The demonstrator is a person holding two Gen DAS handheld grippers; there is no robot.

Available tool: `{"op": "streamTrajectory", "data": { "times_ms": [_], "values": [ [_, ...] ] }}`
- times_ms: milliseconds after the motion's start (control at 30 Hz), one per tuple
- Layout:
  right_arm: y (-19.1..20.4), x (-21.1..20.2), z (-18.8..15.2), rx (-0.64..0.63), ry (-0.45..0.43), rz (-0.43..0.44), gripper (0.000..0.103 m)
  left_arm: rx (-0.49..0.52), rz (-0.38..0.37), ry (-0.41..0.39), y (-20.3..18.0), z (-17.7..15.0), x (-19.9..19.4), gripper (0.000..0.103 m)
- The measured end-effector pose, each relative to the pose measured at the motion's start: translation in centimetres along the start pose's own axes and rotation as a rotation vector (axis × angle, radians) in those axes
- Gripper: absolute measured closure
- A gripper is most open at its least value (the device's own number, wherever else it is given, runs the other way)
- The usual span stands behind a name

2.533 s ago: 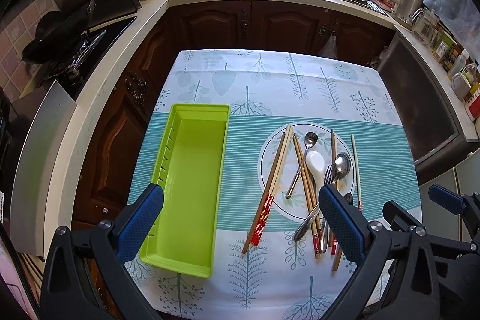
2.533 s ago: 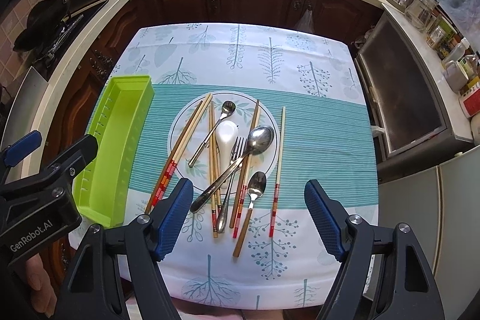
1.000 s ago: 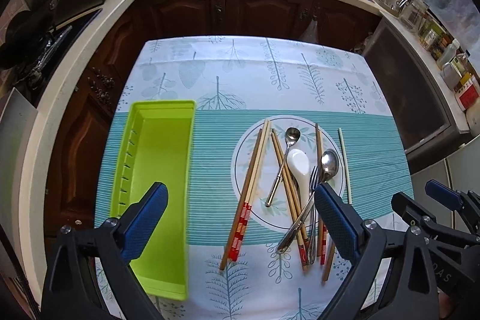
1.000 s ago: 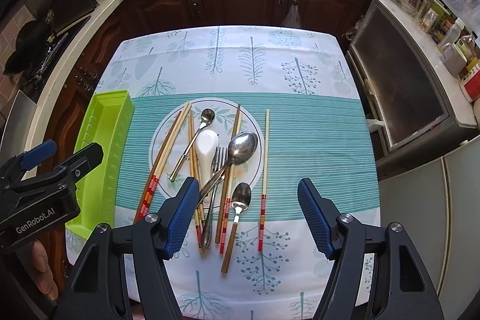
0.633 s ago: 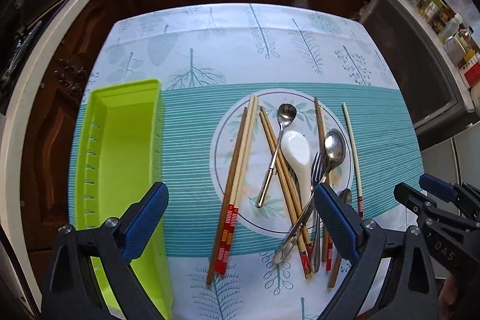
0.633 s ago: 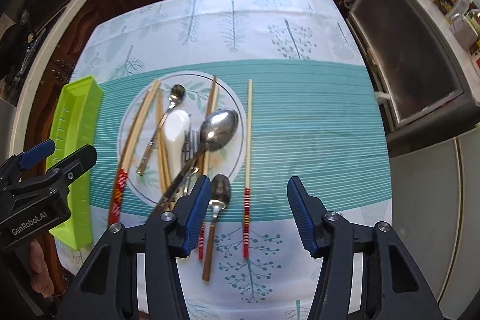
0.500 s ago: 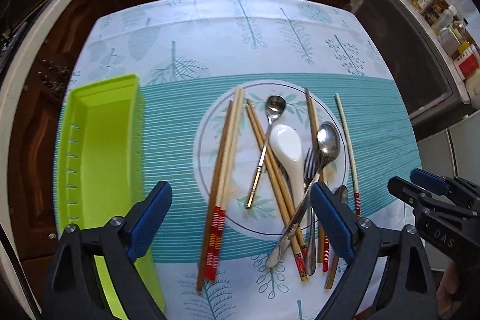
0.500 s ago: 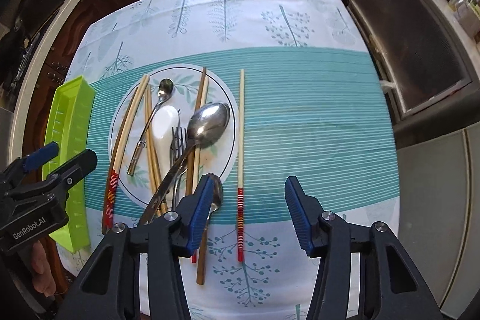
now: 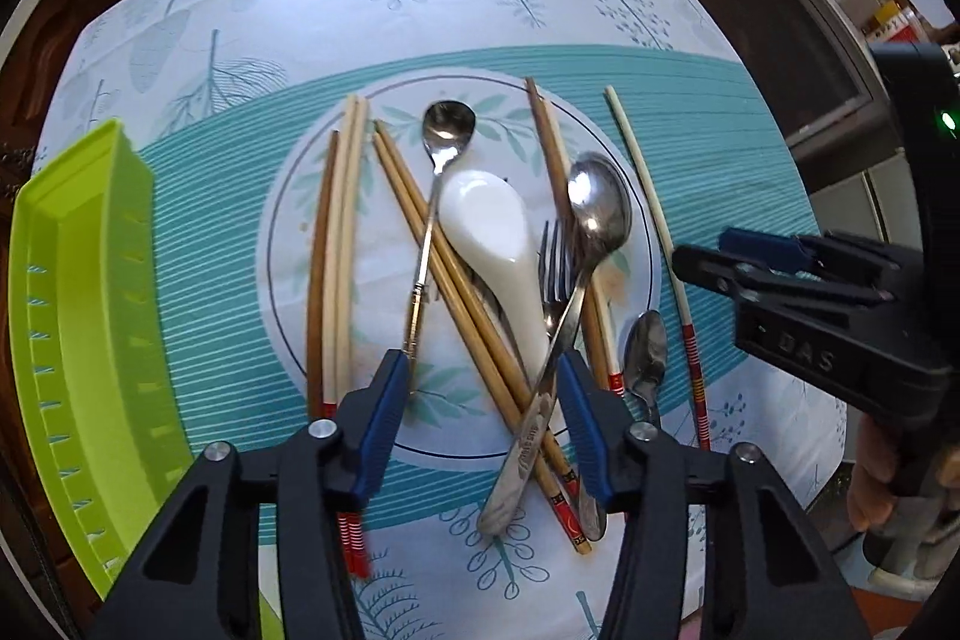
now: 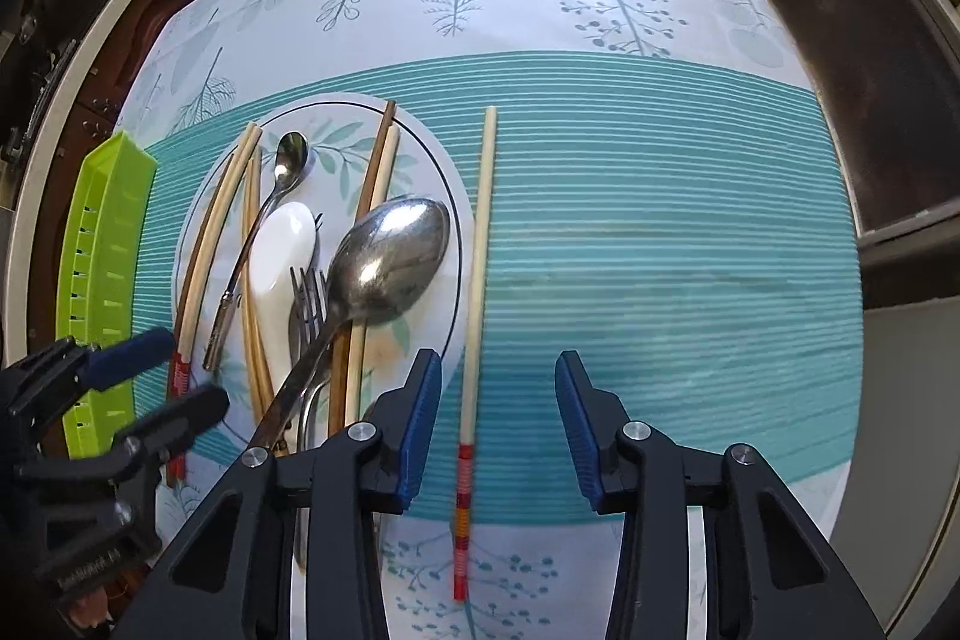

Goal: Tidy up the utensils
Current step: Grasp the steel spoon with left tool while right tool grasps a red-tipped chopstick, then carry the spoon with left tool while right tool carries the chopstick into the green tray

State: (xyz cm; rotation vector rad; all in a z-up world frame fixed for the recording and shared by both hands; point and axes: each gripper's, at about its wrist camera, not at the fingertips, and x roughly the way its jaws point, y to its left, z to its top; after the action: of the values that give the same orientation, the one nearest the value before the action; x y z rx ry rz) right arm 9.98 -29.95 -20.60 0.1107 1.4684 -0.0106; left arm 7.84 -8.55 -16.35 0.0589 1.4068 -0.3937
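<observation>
I'm lowering both for pickups: right gripper (image 10: 497, 424), jaws narrowing yet unclenched, straddling lone chopstick (image 10: 477, 292); left gripper (image 9: 483, 421) likewise over big spoon's handle (image 9: 543, 400). Next: clench, carry to green tray (image 9: 78, 316).

Shiny polished metal on the big spoon (image 10: 393, 259), small spoon (image 9: 447, 130) and fork (image 9: 555, 268). Glossy white ceramic-looking soup spoon (image 9: 489, 232). Matt wooden chopsticks (image 9: 336, 250), one pale chopstick (image 10: 480, 268) with painted red bands. Smooth bright-green plastic tray (image 9: 78, 310). Printed tablecloth (image 10: 648, 220), slight sheen. Glazed plate (image 9: 288, 232). Ribbed blue pads (image 9: 384, 418), matt black plastic.
</observation>
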Motion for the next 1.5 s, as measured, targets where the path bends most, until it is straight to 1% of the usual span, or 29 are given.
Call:
{"op": "streamTrajectory", "data": {
  "times_ms": [33, 67, 133, 200, 267, 300, 333, 367, 400, 433, 533, 600, 733, 900, 1033, 1167, 1267, 1367, 1500],
  "values": [
    [0.2, 0.5, 0.3, -0.006, 0.007, -0.010, 0.065, 0.004, -0.003, 0.008, -0.2, 0.1, 0.3, 0.060],
    [0.4, 1.0, 0.6, -0.015, 0.013, -0.018, 0.067, 0.006, -0.007, 0.014, -0.3, 0.2, 0.4, 0.061],
    [0.7, 1.9, 1.0, -0.038, 0.023, -0.043, 0.067, 0.008, -0.013, 0.023, -0.7, 0.5, 0.7, 0.062],
    [1.6, 2.2, 1.3, -0.077, 0.008, -0.079, 0.068, 0.012, -0.018, 0.027, -1.3, 0.8, 1.0, 0.062],
    [2.2, 2.4, 1.5, -0.110, -0.013, -0.094, 0.070, 0.022, -0.016, 0.028, -2.0, 1.3, 1.2, 0.062],
    [2.4, 2.4, 1.6, -0.122, -0.018, -0.097, 0.076, 0.028, -0.015, 0.030, -2.3, 1.5, 1.3, 0.064],
    [2.6, 2.5, 1.6, -0.127, -0.018, -0.086, 0.081, 0.034, -0.014, 0.033, -2.6, 1.6, 1.5, 0.068],
    [2.7, 2.5, 1.7, -0.130, -0.021, -0.098, 0.096, 0.040, -0.015, 0.037, -3.0, 1.8, 1.8, 0.071],
    [2.6, 2.5, 1.7, -0.128, -0.018, -0.108, 0.097, 0.045, -0.016, 0.044, -3.5, 2.1, 2.1, 0.076],
    [2.3, 2.5, 1.8, -0.116, -0.013, -0.092, 0.097, 0.048, -0.018, 0.051, -4.1, 2.5, 2.6, 0.081],
    [0.5, 2.2, 1.5, -0.055, 0.012, -0.014, 0.097, 0.051, -0.030, 0.068, -4.6, 3.2, 3.2, 0.088],
    [-0.4, 2.1, 1.2, -0.027, 0.022, 0.021, 0.097, 0.054, -0.042, 0.076, -5.2, 3.8, 3.8, 0.090],
    [-1.7, 1.9, 0.3, 0.001, 0.023, 0.055, 0.097, 0.062, -0.048, 0.091, -6.5, 5.2, 5.6, 0.094],
    [-2.8, 1.6, -1.1, 0.019, 0.018, 0.079, 0.097, 0.065, -0.027, 0.107, -7.1, 6.0, 6.9, 0.095],
    [-3.6, 1.2, -2.1, 0.023, 0.018, 0.093, 0.097, 0.079, -0.025, 0.125, -7.7, 6.6, 7.8, 0.095],
    [-4.4, 0.8, -2.9, 0.029, 0.019, 0.101, 0.097, 0.094, -0.024, 0.133, -8.3, 6.7, 8.4, 0.092],
    [-4.3, 0.7, -3.0, 0.031, 0.017, 0.102, 0.097, 0.095, -0.039, 0.145, -9.0, 7.1, 9.1, 0.092],
    [-4.3, 0.6, -3.1, 0.034, 0.017, 0.110, 0.097, 0.106, -0.064, 0.160, -8.9, 7.1, 9.2, 0.095],
    [-4.3, 0.5, -3.1, 0.038, 0.021, 0.127, 0.097, 0.127, -0.037, 0.158, -8.9, 6.7, 8.7, 0.098]
  ]
}}
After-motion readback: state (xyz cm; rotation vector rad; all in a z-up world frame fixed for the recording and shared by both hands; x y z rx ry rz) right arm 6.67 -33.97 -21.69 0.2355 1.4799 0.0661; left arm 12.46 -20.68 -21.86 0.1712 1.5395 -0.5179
